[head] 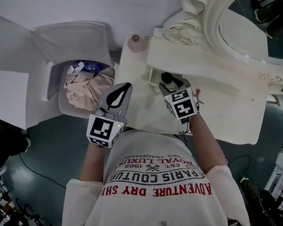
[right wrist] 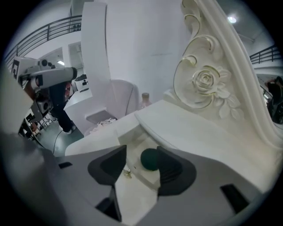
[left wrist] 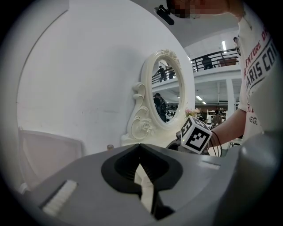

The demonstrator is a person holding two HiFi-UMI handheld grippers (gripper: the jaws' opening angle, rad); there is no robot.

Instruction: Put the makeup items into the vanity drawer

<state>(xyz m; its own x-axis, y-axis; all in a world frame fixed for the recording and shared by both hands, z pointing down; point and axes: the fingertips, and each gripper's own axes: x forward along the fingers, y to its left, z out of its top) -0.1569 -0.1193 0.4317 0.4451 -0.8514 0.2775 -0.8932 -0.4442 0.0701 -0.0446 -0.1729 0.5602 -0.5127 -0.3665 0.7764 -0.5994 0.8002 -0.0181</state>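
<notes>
While finishing this drop, ignore the white bin (head: 50,81) at far left and the crumpled beige cloth (head: 82,91) inside. No work for the left gripper (head: 127,87), hanging between bin and vanity with jaws closed to a point on nothing; best parked there, clear of the drawer. Moving right: right gripper (right wrist: 140,155) poised over the open drawer (right wrist: 141,178), jaws spread wide and gripping nothing, with the dark green makeup item (right wrist: 149,160) lying down in the drawer between them, close against the pad at that view's right. Judged as the release step, seemingly complete. Cannot tell whether pad and item touch or merely sit side by side, so check that first. Then lift straight up and back without twisting, so as not to drag the item out on that near pad or clip the small gold knob (right wrist: 127,173) on the drawer front. Expect a rounded, matte, probably soft piece, liable to roll or cling to the dark ribbed pads set in hard grey jaw bodies. Drawer and vanity top (head: 233,116): smooth cream-painted surfaces, more slippery than grippy, the drawer a shallow box. Further right, a carved rose (right wrist: 205,81) and scrollwork in glossy relief beneath the oval mirror (head: 244,30); avoid both on the way out.
</notes>
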